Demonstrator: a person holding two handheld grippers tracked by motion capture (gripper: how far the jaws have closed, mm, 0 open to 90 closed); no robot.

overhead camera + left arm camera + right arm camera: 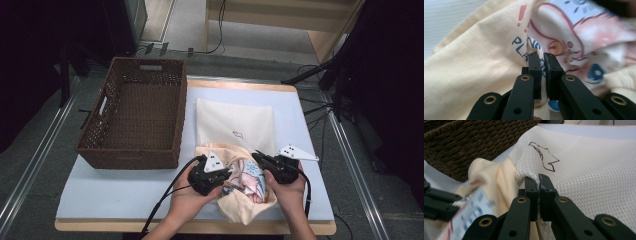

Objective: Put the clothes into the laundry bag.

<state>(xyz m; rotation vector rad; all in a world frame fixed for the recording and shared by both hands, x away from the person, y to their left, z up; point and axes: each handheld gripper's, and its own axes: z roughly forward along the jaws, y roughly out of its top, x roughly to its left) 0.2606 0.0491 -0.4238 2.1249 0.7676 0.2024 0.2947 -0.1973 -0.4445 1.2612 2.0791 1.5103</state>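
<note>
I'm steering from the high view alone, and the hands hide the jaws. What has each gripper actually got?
Observer: The left gripper is shut on a fold of the cream printed shirt, right at the blue lettering.
Operator: And the other one?
Observer: The right gripper is shut on the edge of the white mesh laundry bag, lifting it into a ridge.
Operator: Is the shirt inside the bag yet?
Observer: From the right gripper view the shirt bunches beside the pinched edge; whether any has gone in I cannot tell.
</note>
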